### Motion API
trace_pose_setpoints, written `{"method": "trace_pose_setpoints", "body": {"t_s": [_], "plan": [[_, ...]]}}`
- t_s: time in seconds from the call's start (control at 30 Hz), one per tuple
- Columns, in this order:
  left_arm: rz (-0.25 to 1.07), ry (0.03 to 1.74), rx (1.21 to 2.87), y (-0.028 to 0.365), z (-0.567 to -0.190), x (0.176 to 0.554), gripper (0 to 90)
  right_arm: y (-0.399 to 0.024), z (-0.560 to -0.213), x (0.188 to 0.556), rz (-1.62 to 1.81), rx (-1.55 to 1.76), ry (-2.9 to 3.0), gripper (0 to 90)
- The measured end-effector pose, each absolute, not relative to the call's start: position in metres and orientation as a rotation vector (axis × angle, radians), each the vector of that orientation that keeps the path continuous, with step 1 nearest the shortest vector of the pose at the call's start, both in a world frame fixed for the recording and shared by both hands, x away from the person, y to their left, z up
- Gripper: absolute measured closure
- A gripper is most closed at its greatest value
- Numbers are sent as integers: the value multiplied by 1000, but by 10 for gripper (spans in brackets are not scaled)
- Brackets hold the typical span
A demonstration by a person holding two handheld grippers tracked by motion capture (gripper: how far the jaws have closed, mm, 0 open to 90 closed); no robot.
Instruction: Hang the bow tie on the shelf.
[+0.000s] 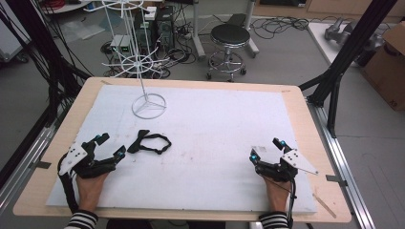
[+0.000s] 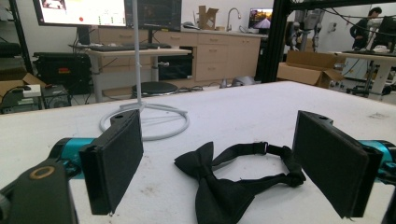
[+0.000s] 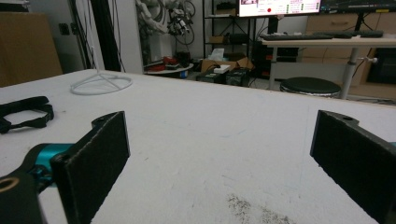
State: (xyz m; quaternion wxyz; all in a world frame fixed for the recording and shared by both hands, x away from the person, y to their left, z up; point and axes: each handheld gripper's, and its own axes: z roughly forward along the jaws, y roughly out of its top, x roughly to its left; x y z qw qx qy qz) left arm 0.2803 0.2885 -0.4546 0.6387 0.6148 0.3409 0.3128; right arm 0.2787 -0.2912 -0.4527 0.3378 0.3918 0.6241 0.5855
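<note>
We see the left gripper (image 1: 111, 145) with jaws spread apart, low over the white mat (image 1: 215, 124), the black bow tie (image 1: 149, 141) lying flat just ahead of it. The right gripper (image 1: 266, 149), jaws likewise apart, holds nothing. The white wire stand (image 1: 148, 105) sits beyond the tie.

Right gripper view: the bow tie (image 3: 25, 112) runs off the left edge, its knot unseen. Left gripper view: the tie's lower wing drops below the bottom edge, and the white stand (image 2: 137, 60) is cut at the top. High view: the stand's upper tiers leave the frame, forearms clipped at the bottom.
</note>
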Motion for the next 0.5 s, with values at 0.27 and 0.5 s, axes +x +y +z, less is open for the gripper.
{"method": "trace_pose_setpoints", "body": {"t_s": [0.27,0.5], "plan": [[717,777,1408,288,-455,280,171,-292,-453,279,1528,1022,1624,36],[719,787,1405,288,-454,280,181,-292,-453,279,1532,1020,1627,36]]}}
